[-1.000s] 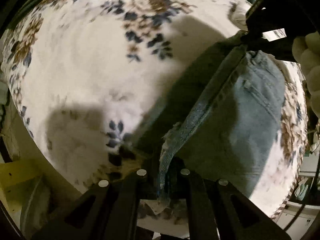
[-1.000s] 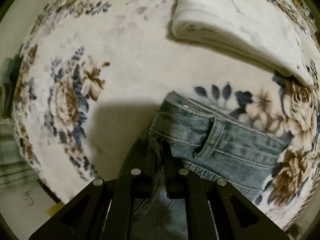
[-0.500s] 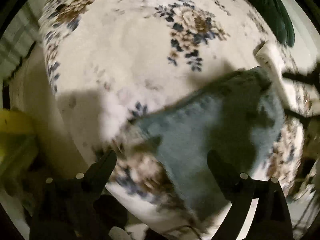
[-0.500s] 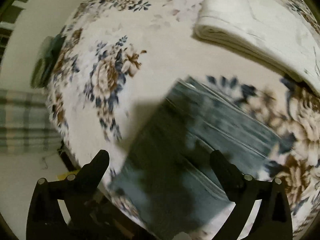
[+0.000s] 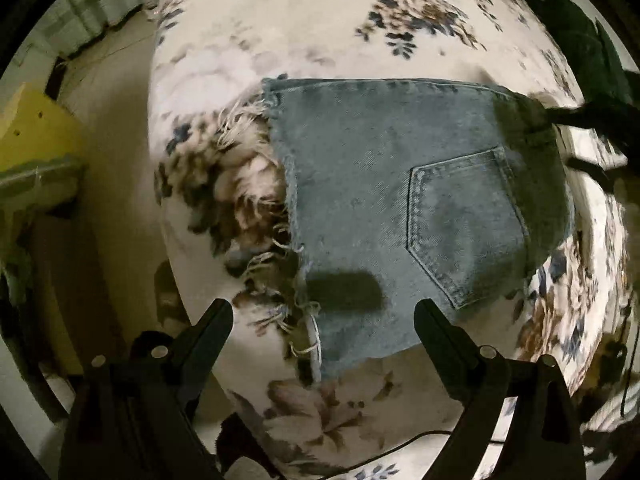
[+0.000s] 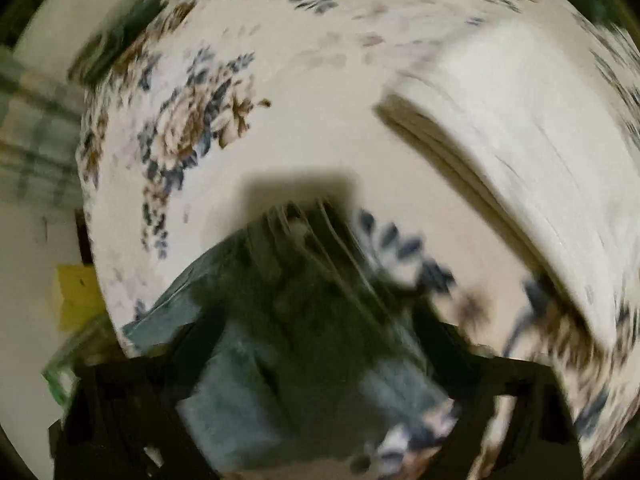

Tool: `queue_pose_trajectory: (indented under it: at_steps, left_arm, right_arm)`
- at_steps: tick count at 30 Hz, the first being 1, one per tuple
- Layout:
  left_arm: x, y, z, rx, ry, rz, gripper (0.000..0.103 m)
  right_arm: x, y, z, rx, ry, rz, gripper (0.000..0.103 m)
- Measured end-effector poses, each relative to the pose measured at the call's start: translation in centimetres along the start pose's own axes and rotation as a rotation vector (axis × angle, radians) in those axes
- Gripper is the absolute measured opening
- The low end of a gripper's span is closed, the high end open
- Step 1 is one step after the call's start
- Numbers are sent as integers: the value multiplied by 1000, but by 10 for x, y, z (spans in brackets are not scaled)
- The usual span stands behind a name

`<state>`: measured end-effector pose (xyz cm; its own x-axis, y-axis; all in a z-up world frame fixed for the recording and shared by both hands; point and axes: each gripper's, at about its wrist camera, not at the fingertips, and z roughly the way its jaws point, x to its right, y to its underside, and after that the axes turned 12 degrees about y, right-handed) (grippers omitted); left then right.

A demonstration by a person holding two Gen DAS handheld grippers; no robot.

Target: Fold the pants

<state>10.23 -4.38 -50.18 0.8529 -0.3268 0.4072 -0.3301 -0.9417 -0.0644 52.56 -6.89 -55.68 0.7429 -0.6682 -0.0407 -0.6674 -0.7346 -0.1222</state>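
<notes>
The pants [image 5: 384, 208] are light blue denim, folded into a flat rectangle on the floral bed cover [image 5: 320, 24], back pocket up and frayed hem at the left. My left gripper [image 5: 322, 316] is open and empty, just above the folded pants' near edge. In the blurred right wrist view the pants [image 6: 280, 360] lie below my right gripper [image 6: 316, 320], which is open and empty above them. The right gripper also shows at the right edge of the left wrist view [image 5: 592, 128], by the waistband end.
A folded white blanket [image 6: 520, 160] lies on the bed beyond the pants. A dark green item [image 5: 576, 40] sits at the bed's far corner. A yellow box [image 5: 36, 136] stands on the floor left of the bed. A thin cable [image 5: 400, 448] lies near the front edge.
Both grippers let go of the denim, opened, and pulled back and up. The pants now lie flat and folded on the bed.
</notes>
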Motion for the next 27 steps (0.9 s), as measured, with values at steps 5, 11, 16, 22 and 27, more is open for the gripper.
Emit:
queue_pose_trajectory:
  at_steps: [5,11,16,22,27]
  left_arm:
    - [0,14,-5,8,20,-45,93]
    - [3,31,-8,-8,86,-123,93]
    - [3,38,-11,-29,184,-225,93]
    - [-19,46,24,-30,389,-518,93]
    - [-44,47,69,4,432,-758,92]
  right_arm:
    - [-26,-12,2,74,84,-116,15]
    - [-27,-16,-12,153,65,-116,16]
    - [4,2,-15,84,2,-24,66]
    - [62,85,-40,55,-190,161,88]
    - [77,138,1,-53,-282,247,94]
